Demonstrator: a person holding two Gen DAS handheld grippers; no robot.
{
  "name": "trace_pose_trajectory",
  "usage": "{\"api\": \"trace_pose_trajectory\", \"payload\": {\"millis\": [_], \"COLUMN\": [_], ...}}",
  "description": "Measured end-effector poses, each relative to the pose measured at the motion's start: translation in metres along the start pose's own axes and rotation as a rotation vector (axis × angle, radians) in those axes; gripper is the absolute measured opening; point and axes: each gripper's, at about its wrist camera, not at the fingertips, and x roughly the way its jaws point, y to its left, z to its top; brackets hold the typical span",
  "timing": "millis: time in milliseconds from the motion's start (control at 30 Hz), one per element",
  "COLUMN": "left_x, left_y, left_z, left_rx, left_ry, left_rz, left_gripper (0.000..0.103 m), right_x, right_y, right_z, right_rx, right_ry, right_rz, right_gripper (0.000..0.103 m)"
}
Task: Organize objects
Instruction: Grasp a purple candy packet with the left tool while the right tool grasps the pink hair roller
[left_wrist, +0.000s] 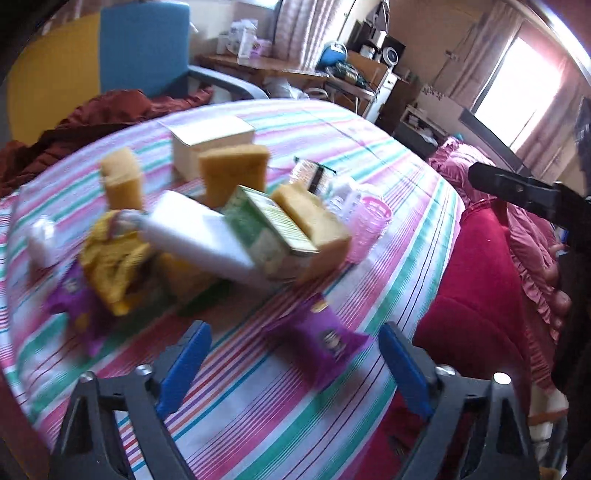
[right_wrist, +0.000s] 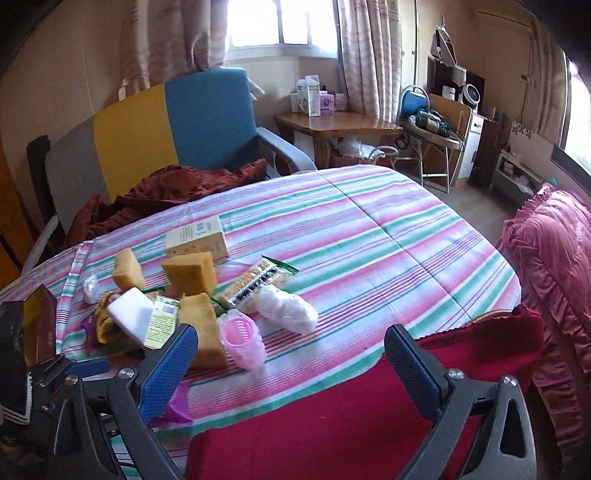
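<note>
The left gripper (left_wrist: 293, 363) stands spread with nothing pinched; a purple packet (left_wrist: 325, 341) lies on the striped cloth between and just past its blue pads, apart from both. The right gripper (right_wrist: 291, 363) is also spread wide and empty, hanging over the near edge of the surface (right_wrist: 369, 236) where a red cloth (right_wrist: 332, 417) lies; the pile sits ahead and to its left, with a pink basket (right_wrist: 243, 341) nearest its left pad. In the pile four yellow sponges show: one (left_wrist: 122, 181) at the back left, one (left_wrist: 232, 170) upright in the middle, one (left_wrist: 310, 218) leaning on a green carton (left_wrist: 266, 229), and one (left_wrist: 184, 273), blurred, low under a white block (left_wrist: 199, 232). Two purple packets show, the second (left_wrist: 70, 299) at the pile's left. There is one cream box (left_wrist: 210, 142) behind the pile, one clear wrapped packet (right_wrist: 258, 278) with a green edge, one bag of white pieces (right_wrist: 288, 308), a small white bundle (left_wrist: 42, 240) at the far left, and a crumpled yellow bag (left_wrist: 110, 266). The surface is covered in pink, green and white stripes. Behind it stands a chair (right_wrist: 177, 122) in yellow and blue with a dark red cloth (right_wrist: 166, 192) heaped on it, a wooden side table (right_wrist: 336, 123) with bottles, curtained windows, and a pink frilled cover (right_wrist: 554, 240) to the right.
</note>
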Motion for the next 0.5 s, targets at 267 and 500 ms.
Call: {"api": "trace_pose_trajectory", "payload": {"millis": [267,500], "left_x": [0.038,0.02], "left_y": [0.003,0.014], "left_z": [0.0,-0.02], "left_rx": [-0.047,-0.05], "left_ry": [0.064,-0.001], "left_rz": [0.002,0.016], "left_gripper": [0.059,0.054], "right_x": [0.018,0.045], "right_y": [-0.003,0.026], "right_z": [0.005,0.013], "right_rx": [-0.018,-0.114], "right_ry": [0.063,0.176], "right_rz": [0.026,0.169], "right_gripper": [0.101,0.09]}}
